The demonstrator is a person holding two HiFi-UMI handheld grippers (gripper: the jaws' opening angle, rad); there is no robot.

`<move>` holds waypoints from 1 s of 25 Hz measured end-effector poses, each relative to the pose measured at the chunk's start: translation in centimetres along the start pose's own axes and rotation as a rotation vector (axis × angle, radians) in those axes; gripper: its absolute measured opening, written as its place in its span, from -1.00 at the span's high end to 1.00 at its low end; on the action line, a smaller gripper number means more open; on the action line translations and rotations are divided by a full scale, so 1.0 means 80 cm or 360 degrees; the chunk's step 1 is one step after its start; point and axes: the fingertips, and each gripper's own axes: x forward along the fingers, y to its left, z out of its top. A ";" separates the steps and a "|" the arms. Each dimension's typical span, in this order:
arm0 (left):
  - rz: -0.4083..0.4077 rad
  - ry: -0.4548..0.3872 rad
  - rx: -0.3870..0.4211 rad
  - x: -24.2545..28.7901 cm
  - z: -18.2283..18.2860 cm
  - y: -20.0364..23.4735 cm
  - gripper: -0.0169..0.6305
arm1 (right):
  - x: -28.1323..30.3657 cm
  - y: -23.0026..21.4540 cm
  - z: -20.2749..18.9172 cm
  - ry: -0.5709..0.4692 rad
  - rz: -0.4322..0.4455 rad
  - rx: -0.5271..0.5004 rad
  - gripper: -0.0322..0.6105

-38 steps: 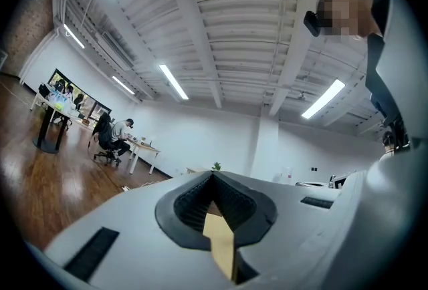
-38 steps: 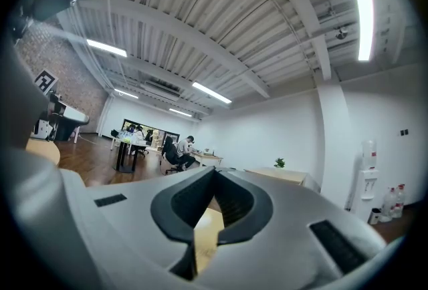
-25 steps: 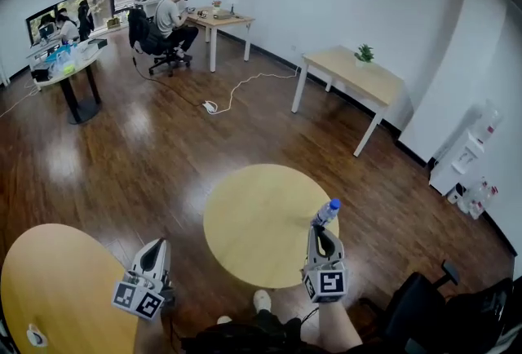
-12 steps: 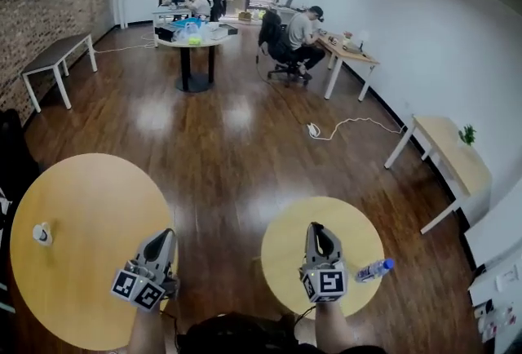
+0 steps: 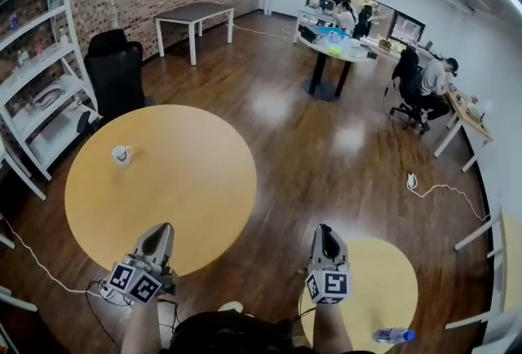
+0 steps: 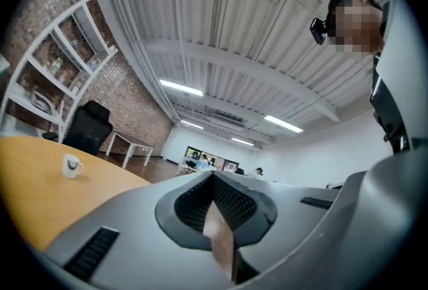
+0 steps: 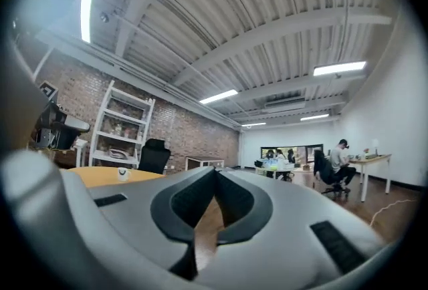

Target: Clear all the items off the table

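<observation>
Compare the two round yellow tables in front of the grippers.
The left table is clearly larger than the right table. The left table carries a white cup standing upright; the right table carries a plastic bottle lying on its side. Both are round with plain light-wood tops.

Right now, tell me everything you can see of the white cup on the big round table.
The white cup is small, with a dark mark on its side; its material is too small to judge. It stands upright and alone on the round wooden table, in the far left part of the top, on the side nearest the white shelving. Only the tabletop touches it. Whether it holds anything cannot be made out.
</observation>
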 end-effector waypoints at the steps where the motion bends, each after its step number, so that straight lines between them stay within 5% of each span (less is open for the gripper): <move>1: 0.0048 -0.0006 0.0022 -0.016 0.005 0.006 0.95 | 0.008 0.014 -0.004 -0.0002 0.0056 0.0010 0.89; 7: 0.0354 -0.0035 0.0078 -0.118 0.024 0.041 0.95 | 0.045 0.094 -0.037 0.0059 0.0301 0.0124 0.89; 13: 0.0480 -0.0137 0.0126 -0.171 0.051 0.083 0.95 | 0.069 0.180 -0.028 0.0054 0.0522 0.0161 0.89; 25: 0.0708 -0.0323 0.0233 -0.294 0.150 0.266 0.95 | 0.167 0.415 0.013 0.0008 0.0782 0.0062 0.89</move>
